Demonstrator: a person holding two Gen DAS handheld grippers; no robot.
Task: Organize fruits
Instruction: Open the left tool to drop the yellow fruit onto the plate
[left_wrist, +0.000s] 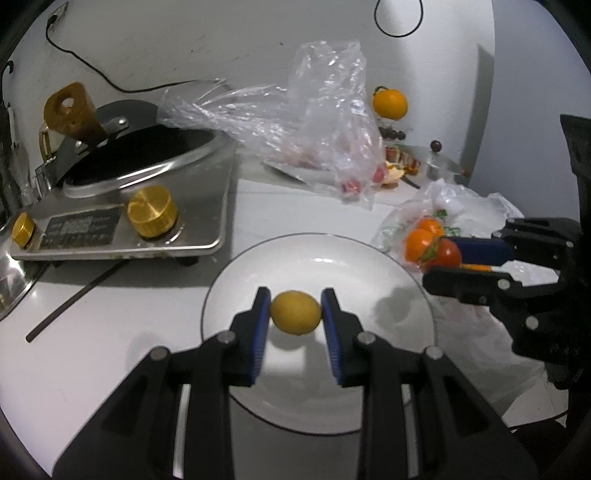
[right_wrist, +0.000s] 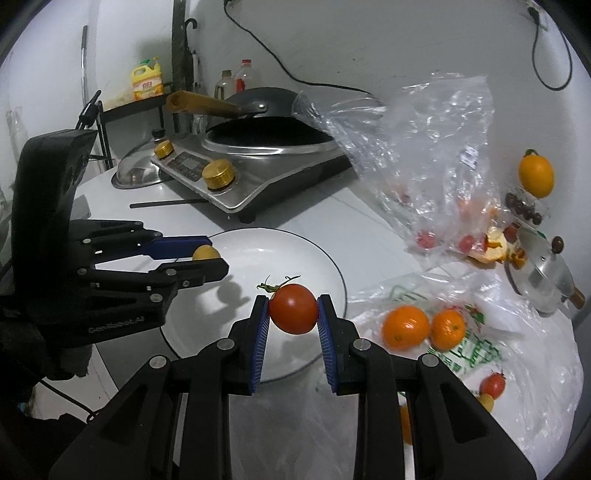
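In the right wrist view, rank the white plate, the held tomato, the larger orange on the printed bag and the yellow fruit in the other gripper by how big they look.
1. white plate
2. tomato and larger orange: look alike, and the tomato is nearer the camera, so unranked
3. yellow fruit, partly hidden by the left gripper

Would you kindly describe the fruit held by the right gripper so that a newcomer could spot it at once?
Start at the big white plate in front of the steel cooktop. Over its near right edge, the right gripper pinches a tomato. It is red with a green stem, unlike the small yellow fruit in the left gripper and the oranges on the bag.
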